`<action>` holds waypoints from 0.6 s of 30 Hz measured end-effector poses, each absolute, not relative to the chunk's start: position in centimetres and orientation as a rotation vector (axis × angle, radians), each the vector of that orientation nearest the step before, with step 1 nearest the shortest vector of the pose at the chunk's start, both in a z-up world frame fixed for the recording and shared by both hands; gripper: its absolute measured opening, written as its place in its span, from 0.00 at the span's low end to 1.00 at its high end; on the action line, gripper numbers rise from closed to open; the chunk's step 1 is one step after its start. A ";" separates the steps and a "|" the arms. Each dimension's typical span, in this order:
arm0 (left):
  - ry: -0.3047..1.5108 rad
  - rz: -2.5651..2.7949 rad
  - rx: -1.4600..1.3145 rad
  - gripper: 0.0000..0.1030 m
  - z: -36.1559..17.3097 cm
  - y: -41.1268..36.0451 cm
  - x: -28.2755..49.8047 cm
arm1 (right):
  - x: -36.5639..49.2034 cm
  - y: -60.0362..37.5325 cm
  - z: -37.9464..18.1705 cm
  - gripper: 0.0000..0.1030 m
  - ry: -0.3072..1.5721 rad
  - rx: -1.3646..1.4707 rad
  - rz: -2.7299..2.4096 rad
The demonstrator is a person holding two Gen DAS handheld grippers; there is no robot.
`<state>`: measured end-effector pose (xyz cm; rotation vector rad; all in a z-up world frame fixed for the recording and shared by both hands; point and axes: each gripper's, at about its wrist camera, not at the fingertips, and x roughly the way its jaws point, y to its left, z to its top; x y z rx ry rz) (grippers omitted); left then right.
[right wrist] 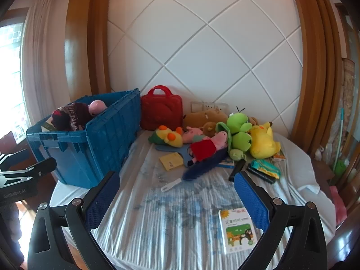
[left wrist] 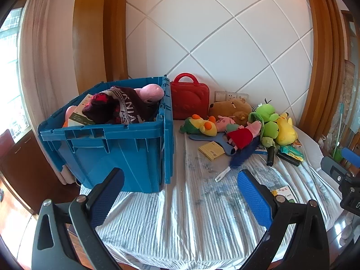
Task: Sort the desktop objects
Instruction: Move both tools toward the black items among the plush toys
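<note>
A white wall with diagonal grooves rises behind, framed by wooden trim on both sides. A pale curtain hangs beside a bright window at left, and a switch panel sits low on the wall.

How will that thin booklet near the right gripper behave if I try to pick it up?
The booklet lies flat on the wrinkled cloth, so the fingers probably can't get under it easily. It looks thin, likely light and bendy, and its glossy-looking cover may slide if pushed.

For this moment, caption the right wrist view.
Open right gripper above a picture book, facing plush toys and a filled blue crate.
</note>
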<state>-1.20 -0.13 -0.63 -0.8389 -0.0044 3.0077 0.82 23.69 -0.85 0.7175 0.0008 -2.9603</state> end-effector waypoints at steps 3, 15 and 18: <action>-0.001 3.005 -0.845 0.99 -0.7 0.1 -1.5 | 0.7 23.9 -1.0 1.00 -0.004 0.722 -2.962; 0.003 3.008 -0.870 0.99 -1.4 0.9 -2.0 | 0.1 25.1 -1.6 1.00 -0.021 0.740 -2.966; -0.007 3.004 -0.879 0.99 -1.6 1.2 -2.4 | -0.2 25.8 -2.1 1.00 -0.028 0.762 -2.965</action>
